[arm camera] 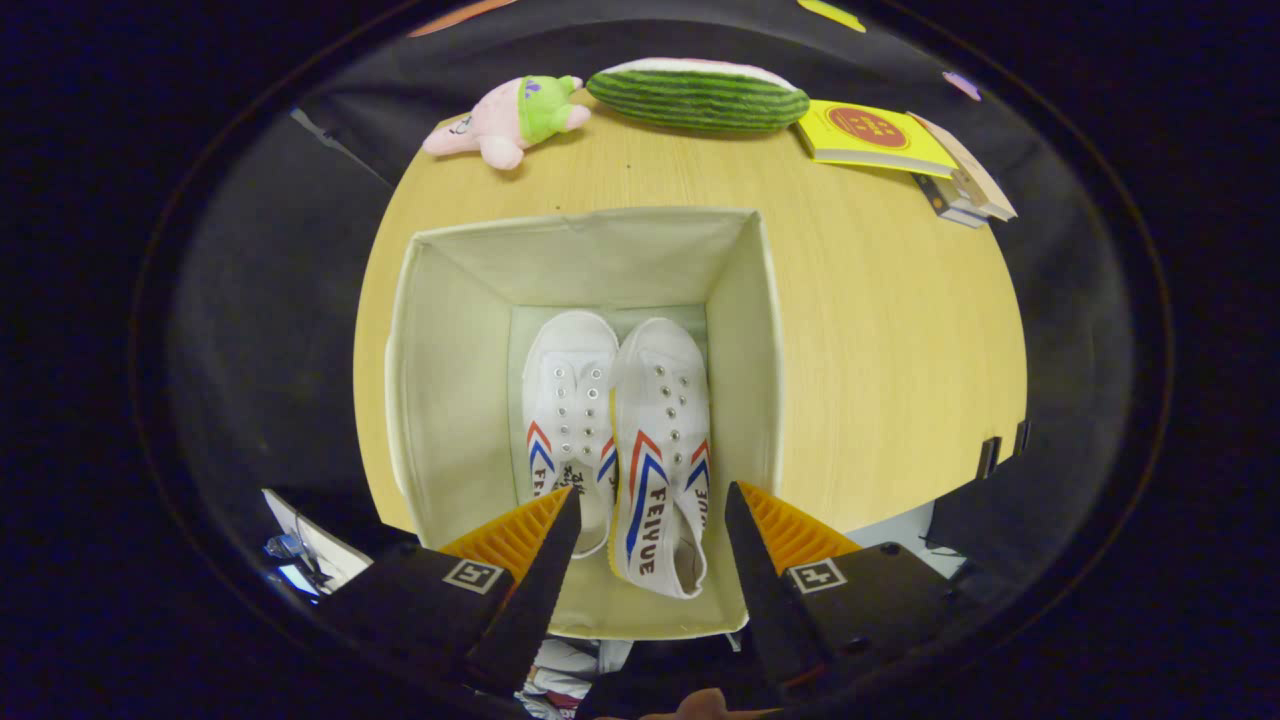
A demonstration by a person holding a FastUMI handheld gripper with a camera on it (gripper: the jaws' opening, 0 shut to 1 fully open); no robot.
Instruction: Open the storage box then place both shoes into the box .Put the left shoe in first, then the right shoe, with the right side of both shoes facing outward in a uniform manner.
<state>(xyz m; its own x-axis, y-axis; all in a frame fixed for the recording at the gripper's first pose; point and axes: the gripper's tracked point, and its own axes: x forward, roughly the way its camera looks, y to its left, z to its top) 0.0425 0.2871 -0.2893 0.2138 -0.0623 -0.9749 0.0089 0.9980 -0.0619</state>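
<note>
The gripper (652, 500) is hovering above the open cream fabric storage box (440, 400), its two fingers spread apart and gripping nothing. Between and just beyond them, the heel of the right-hand white canvas shoe (662, 440) with red and blue side stripes is showing; whether a fingertip is brushing it is hard to tell from above. The left-hand white canvas shoe (565, 400) is lying touching it, side by side on the box floor, toes pointing away; its heel is partly hidden behind one finger. The box is sitting on a round light wooden table (890, 340). Beyond the box, near the far rim, are lying a pink plush toy with a green patch (505, 125), a green striped watermelon-slice cushion (697, 95) and a yellow book (870, 135) overlapping a partly covered stack of other books (968, 192).
</note>
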